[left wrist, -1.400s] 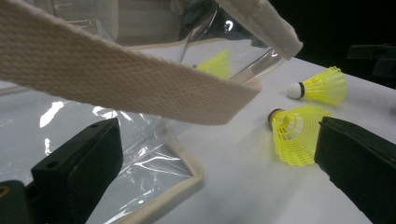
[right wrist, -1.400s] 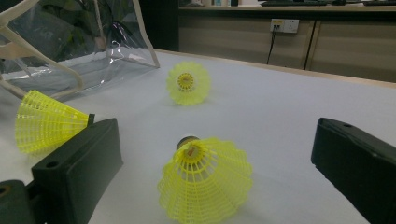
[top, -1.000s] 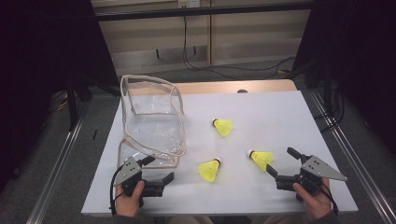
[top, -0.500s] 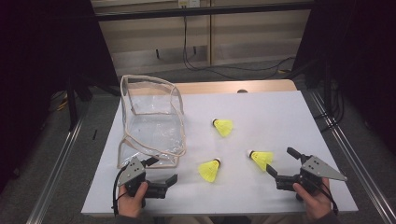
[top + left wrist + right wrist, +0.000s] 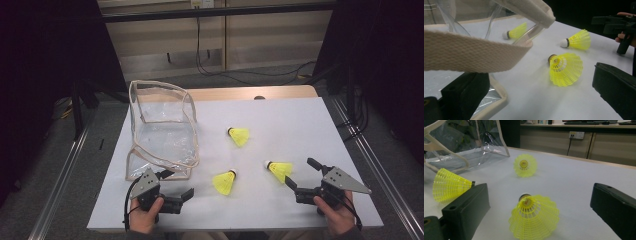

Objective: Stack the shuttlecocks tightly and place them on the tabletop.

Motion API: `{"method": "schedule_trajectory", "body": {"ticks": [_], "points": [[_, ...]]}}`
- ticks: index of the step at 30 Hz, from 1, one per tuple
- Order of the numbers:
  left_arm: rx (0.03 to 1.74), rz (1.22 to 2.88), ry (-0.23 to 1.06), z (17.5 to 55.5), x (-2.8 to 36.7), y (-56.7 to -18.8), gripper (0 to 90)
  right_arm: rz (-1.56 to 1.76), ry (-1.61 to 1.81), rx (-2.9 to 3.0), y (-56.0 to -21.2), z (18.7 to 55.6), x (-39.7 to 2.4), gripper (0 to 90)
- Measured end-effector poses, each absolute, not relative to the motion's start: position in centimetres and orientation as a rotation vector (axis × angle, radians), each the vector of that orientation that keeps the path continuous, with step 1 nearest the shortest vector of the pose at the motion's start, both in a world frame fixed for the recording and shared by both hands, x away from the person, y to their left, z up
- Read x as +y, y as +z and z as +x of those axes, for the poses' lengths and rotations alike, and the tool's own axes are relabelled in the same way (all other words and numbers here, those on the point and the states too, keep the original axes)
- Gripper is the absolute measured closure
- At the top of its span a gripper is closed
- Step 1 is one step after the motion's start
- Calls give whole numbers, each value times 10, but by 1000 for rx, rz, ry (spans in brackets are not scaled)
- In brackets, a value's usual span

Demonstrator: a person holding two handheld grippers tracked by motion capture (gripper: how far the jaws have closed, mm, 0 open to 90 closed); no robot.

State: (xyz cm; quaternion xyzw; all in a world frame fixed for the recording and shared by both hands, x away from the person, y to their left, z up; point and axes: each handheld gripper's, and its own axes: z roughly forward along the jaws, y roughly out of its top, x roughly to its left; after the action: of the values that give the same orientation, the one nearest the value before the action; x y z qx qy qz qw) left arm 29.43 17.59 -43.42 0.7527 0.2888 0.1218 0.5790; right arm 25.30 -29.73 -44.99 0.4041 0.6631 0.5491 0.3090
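The bench (image 5: 300, 120) carries a smooth, matte white top sheet. Three yellow shuttlecocks lie on their sides on it, each a flared cone of open plastic mesh with a rounded white cork tip. The near-left shuttlecock (image 5: 224, 181) lies between the two tools; the near-right shuttlecock (image 5: 279, 169) lies just beyond the right tongs (image 5: 300, 176); the far shuttlecock (image 5: 239, 135) lies farther up the sheet, well apart from both tools. A clear bag (image 5: 162, 131) of glossy, creased soft plastic, box-shaped and edged with beige woven webbing, stands at the left of the sheet with its mouth open.

The left tongs (image 5: 176, 185) are held low at the near edge, level with the sheet and pointing toward the bag's near corner; the jaws stand apart, gripping nothing, and the webbing rim crosses above one of them in the left gripper view. The right tongs are held low and level in the right hand (image 5: 336, 216), jaws spread wide and empty, with the near-right shuttlecock centred in the gap in the right gripper view.
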Motion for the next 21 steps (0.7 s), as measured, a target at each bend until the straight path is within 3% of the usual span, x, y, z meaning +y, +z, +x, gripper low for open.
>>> {"method": "schedule_trajectory", "body": {"ticks": [21], "points": [[646,1798,216,296,161,-439,16,1062,1451,1764,-451,255,-297,16]]}}
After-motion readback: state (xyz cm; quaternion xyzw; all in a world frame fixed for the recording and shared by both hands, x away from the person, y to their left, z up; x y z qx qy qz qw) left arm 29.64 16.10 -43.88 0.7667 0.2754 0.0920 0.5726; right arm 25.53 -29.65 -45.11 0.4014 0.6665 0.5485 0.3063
